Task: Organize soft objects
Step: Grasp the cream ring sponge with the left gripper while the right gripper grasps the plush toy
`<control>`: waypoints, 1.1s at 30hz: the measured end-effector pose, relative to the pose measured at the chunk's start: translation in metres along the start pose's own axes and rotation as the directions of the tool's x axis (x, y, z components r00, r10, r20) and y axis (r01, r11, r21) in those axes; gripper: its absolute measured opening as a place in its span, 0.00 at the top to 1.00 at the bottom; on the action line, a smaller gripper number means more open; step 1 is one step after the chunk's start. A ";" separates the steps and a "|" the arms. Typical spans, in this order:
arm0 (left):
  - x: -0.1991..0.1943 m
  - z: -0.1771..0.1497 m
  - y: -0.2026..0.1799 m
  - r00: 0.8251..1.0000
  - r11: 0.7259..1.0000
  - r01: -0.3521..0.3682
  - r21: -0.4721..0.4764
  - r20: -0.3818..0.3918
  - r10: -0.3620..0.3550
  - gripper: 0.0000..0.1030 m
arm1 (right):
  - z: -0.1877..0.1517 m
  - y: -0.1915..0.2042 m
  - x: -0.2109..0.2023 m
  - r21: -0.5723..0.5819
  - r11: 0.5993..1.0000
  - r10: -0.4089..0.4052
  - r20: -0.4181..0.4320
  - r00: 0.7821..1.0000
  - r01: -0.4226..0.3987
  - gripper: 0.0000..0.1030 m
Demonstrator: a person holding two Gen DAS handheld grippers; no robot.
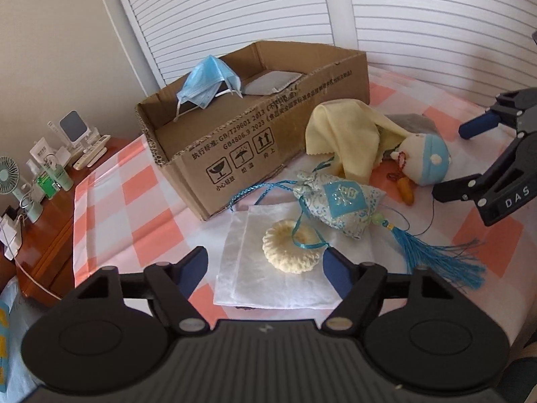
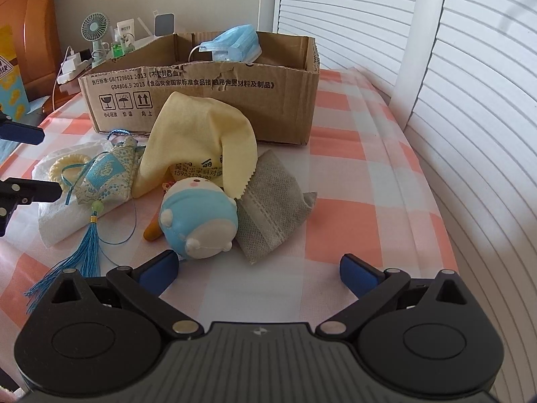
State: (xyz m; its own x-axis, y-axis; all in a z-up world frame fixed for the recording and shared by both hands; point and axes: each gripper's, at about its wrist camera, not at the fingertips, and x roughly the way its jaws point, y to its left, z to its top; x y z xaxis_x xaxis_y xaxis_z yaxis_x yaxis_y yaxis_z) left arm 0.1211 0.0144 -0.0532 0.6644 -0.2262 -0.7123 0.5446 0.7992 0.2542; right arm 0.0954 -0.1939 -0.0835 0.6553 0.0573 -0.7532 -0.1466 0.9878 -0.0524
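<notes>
A cardboard box [image 1: 268, 134] stands on the checked cloth, with a blue face mask [image 1: 208, 82] draped over its rim and a grey pad [image 1: 268, 82] inside. In front lie a cream knitted ring [image 1: 290, 247] on a white tissue [image 1: 241, 268], a blue tasselled sachet [image 1: 342, 206], a yellow cloth [image 1: 345, 134], a blue-and-white plush toy [image 2: 198, 225] and a grey fabric pouch [image 2: 272, 201]. My left gripper [image 1: 265, 273] is open, just short of the ring and tissue. My right gripper [image 2: 260, 270] is open, just before the plush toy and pouch; it also shows in the left wrist view [image 1: 459, 158].
A wooden nightstand [image 1: 43, 235] at the left carries a small fan [image 1: 10, 174], bottles and chargers. White louvred shutters [image 1: 251, 10] stand behind the box. The checked cloth [image 2: 362, 201] runs on to the right of the pile.
</notes>
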 end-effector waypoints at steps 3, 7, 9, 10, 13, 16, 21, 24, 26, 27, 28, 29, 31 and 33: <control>0.006 0.001 -0.001 1.000 0.999 0.030 0.030 -0.010 -0.029 0.36 | 0.000 0.000 0.000 0.000 1.000 0.001 -0.002 1.000 -0.001 0.00; 0.013 0.003 0.001 0.998 0.997 0.063 0.034 -0.010 -0.063 0.50 | 0.001 0.000 0.000 0.002 1.000 -0.002 -0.007 1.000 0.002 0.00; 0.015 0.003 0.003 0.997 0.997 0.075 0.028 -0.002 -0.075 0.50 | 0.001 0.001 0.001 0.004 1.000 -0.005 -0.009 1.000 0.005 0.00; 0.016 0.003 0.004 0.997 0.996 0.081 0.028 0.002 -0.081 0.50 | 0.001 0.001 0.001 0.005 1.000 -0.006 -0.010 1.000 0.006 0.00; 0.016 0.003 0.006 0.997 0.996 0.081 0.026 0.017 -0.081 0.49 | 0.002 0.001 0.002 0.005 1.000 -0.006 -0.013 1.000 0.006 0.00; 0.014 0.004 0.006 0.997 0.997 0.075 0.031 0.030 -0.076 0.49 | 0.002 0.001 0.002 0.007 1.000 -0.009 -0.016 1.000 0.009 0.00; 0.017 0.004 0.003 0.996 0.994 0.085 0.072 0.027 -0.087 0.57 | 0.002 0.001 0.001 0.009 1.000 -0.011 -0.016 1.000 0.011 0.00; 0.020 0.004 0.003 0.994 0.993 0.105 0.063 0.029 -0.107 0.64 | 0.002 0.001 0.001 0.008 1.000 -0.010 -0.018 1.000 0.010 0.00; 0.019 0.004 0.005 0.993 0.992 0.113 0.047 0.033 -0.115 0.66 | 0.002 0.001 0.001 0.008 1.000 -0.010 -0.018 1.000 0.010 0.00; 0.018 0.004 0.006 0.992 0.992 0.118 0.039 0.035 -0.120 0.68 | 0.002 0.001 0.001 0.008 1.000 -0.010 -0.018 1.000 0.010 0.00; 0.017 0.004 0.006 0.992 0.992 0.121 0.030 0.036 -0.122 0.69 | 0.002 0.001 0.001 0.008 1.000 -0.010 -0.018 1.000 0.010 0.00; 0.015 0.003 0.007 0.992 0.992 0.123 0.021 0.036 -0.124 0.69 | 0.002 0.001 0.001 0.009 1.000 -0.010 -0.018 1.000 0.010 0.00; 0.008 0.001 0.007 0.991 0.992 0.125 0.001 0.040 -0.125 0.69 | 0.001 0.001 0.001 0.009 1.000 -0.011 -0.016 1.000 0.011 0.00; 0.000 -0.003 0.006 0.991 0.992 0.124 -0.017 0.044 -0.123 0.69 | 0.000 0.001 0.000 0.009 1.000 -0.011 -0.012 1.000 0.011 0.00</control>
State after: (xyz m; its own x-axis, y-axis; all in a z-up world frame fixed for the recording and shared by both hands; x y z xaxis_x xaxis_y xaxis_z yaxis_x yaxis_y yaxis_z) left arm 0.1227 0.0211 -0.0533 0.6138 -0.3471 -0.7091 0.6144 0.7740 0.1529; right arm 0.0958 -0.1928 -0.0837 0.6479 0.0445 -0.7604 -0.1327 0.9896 -0.0551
